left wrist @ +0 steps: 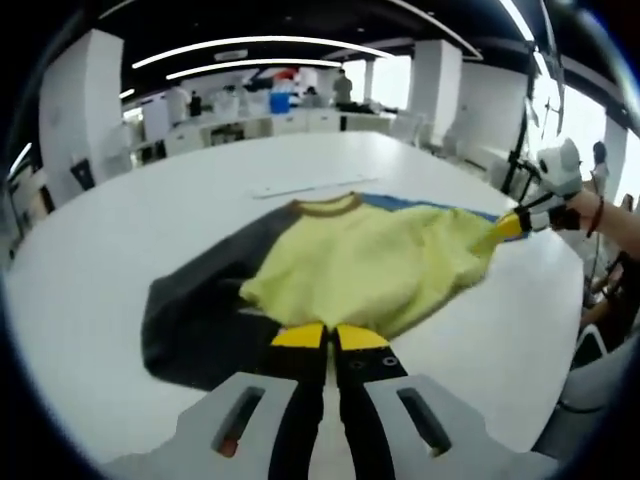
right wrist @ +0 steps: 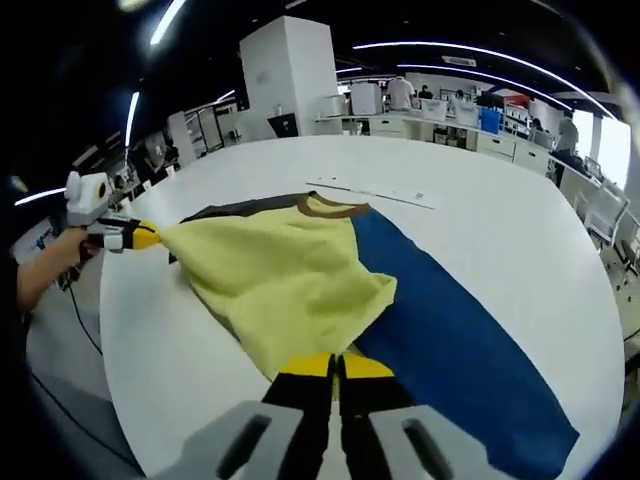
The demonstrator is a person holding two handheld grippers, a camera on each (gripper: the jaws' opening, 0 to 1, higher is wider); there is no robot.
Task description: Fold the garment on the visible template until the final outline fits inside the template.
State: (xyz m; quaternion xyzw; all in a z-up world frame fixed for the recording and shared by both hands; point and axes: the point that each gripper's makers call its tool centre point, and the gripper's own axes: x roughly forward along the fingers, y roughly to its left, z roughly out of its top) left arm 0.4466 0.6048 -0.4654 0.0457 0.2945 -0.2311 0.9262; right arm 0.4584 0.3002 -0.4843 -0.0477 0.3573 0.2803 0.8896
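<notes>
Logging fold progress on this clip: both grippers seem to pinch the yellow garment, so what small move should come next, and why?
Probably carry the pinched edges across toward the collar and lay them flat. The left hand-held gripper and the right hand-held gripper each look shut on the yellow garment, which is lifted and stretched between them, still partly spread over the grey and blue areas of the table.

left gripper view: low, close over garment (left wrist: 370,265) hem, facing across white table (left wrist: 120,250) | right gripper view: close at opposite side, facing back | shared: garment, table, each other's gripper
</notes>
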